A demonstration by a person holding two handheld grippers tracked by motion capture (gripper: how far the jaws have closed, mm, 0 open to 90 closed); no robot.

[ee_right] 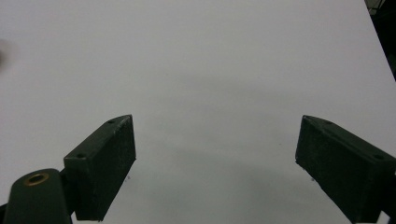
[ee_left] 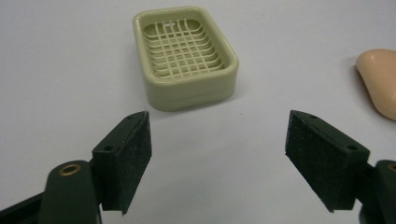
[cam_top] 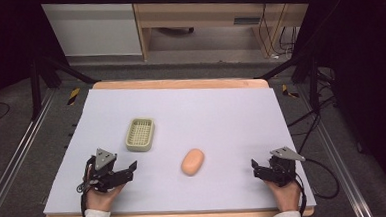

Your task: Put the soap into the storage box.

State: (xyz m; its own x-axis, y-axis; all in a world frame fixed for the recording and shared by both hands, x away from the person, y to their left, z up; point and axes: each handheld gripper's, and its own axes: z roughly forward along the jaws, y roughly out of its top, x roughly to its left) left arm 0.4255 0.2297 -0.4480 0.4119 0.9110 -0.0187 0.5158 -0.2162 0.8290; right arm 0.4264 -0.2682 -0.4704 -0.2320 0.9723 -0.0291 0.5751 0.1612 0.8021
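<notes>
A pale green soap dish (cam_top: 140,134) with a grid bottom lies empty on the white table sheet (cam_top: 221,112), left of centre. A peach soap bar (cam_top: 193,161) lies to its right, nearer the person. My left gripper (cam_top: 130,171) rests at the front left, open and holding nothing. In the left gripper view its jaws (ee_left: 217,122) stand wide apart, with the soap dish (ee_left: 187,56) just ahead and the soap bar (ee_left: 380,81) at the right edge. My right gripper (cam_top: 256,169) rests at the front right, open. In the right gripper view its jaws (ee_right: 217,122) frame bare sheet.
The sheet covers a wooden table whose edge (cam_top: 179,83) shows at the back. Black frame legs (cam_top: 34,86) stand at both sides, with cables (cam_top: 306,117) on the floor at the right. A wooden cabinet (cam_top: 201,13) stands beyond the table.
</notes>
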